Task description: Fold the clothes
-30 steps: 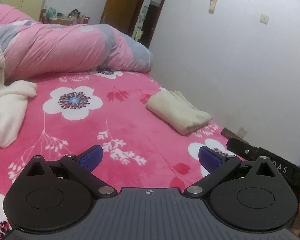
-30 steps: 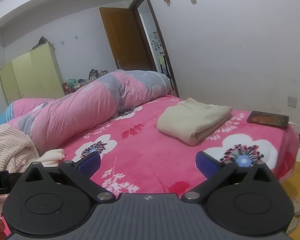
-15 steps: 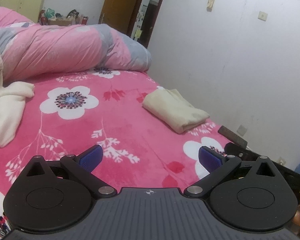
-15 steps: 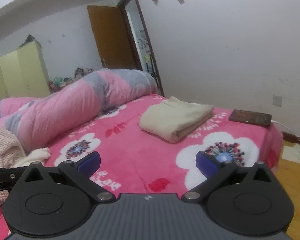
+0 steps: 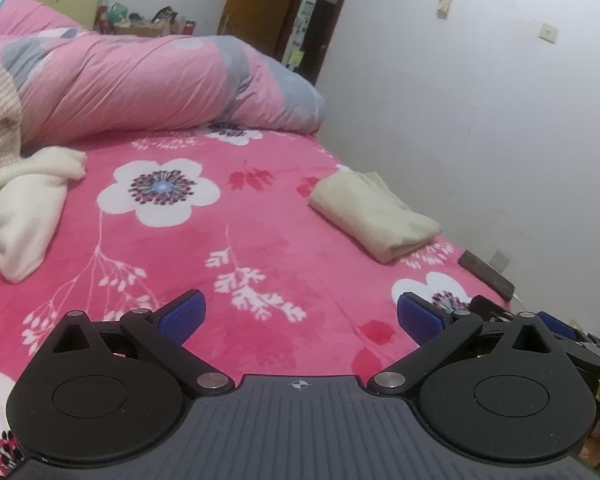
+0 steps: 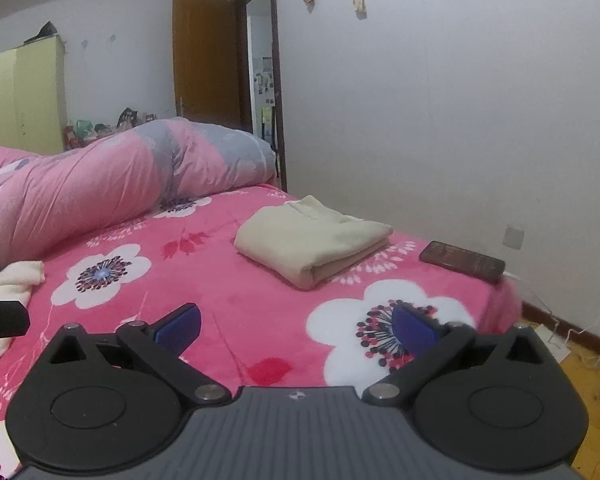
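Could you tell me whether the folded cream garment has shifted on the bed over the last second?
No. The folded cream garment still lies beside the same phone; only the cameras moved.

A home bedroom: a bed [image 6: 260,320] with floral pink cover, rolled quilt [image 6: 100,184], yellow wardrobe [image 6: 24,96], wooden door [image 6: 206,56]

Pink floral bed [image 6: 228,300] carries folded cream garment [image 6: 312,240], phone [image 6: 462,261], quilt [image 6: 100,184].

On the pink bedspread [image 6: 228,304]: one folded cream garment [image 6: 312,240], one unfolded white garment [image 5: 28,208], one rolled duvet [image 5: 140,80], one phone [image 6: 462,261].
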Available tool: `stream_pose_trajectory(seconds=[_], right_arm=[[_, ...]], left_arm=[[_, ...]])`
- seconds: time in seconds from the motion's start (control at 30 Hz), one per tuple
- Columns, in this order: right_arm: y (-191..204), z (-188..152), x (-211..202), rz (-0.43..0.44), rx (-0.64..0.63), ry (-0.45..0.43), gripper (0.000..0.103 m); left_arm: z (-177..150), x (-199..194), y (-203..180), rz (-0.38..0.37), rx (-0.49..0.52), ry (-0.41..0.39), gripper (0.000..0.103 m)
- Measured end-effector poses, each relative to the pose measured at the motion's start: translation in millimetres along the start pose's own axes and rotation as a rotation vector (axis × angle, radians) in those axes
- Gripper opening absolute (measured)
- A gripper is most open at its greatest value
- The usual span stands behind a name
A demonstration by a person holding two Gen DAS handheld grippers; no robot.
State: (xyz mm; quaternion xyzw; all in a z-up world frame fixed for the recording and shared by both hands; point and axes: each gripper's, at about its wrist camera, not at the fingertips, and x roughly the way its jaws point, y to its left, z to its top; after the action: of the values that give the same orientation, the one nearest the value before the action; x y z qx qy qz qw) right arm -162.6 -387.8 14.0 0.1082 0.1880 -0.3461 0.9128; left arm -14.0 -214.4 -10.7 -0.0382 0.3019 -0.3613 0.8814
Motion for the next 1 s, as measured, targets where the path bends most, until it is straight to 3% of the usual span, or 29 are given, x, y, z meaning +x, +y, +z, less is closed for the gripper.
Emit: stream_pose_trajectory(seconds=[0.23,0.67,1.0], right_arm=[[10,0,1,-0.034,-0.018,-0.004,0.103],[33,5,14,-0.004,-0.147,0.017,0.103],[33,-2,19,0.076,-0.112,0.058,0.103]], left_arm=[[0,-1,10,0.009,-0.005,-0.005,0.103],[11,16,19,0.023,0.0,-0.009,0.103],[4,21,19,0.015,0.018,0.0,0.103]])
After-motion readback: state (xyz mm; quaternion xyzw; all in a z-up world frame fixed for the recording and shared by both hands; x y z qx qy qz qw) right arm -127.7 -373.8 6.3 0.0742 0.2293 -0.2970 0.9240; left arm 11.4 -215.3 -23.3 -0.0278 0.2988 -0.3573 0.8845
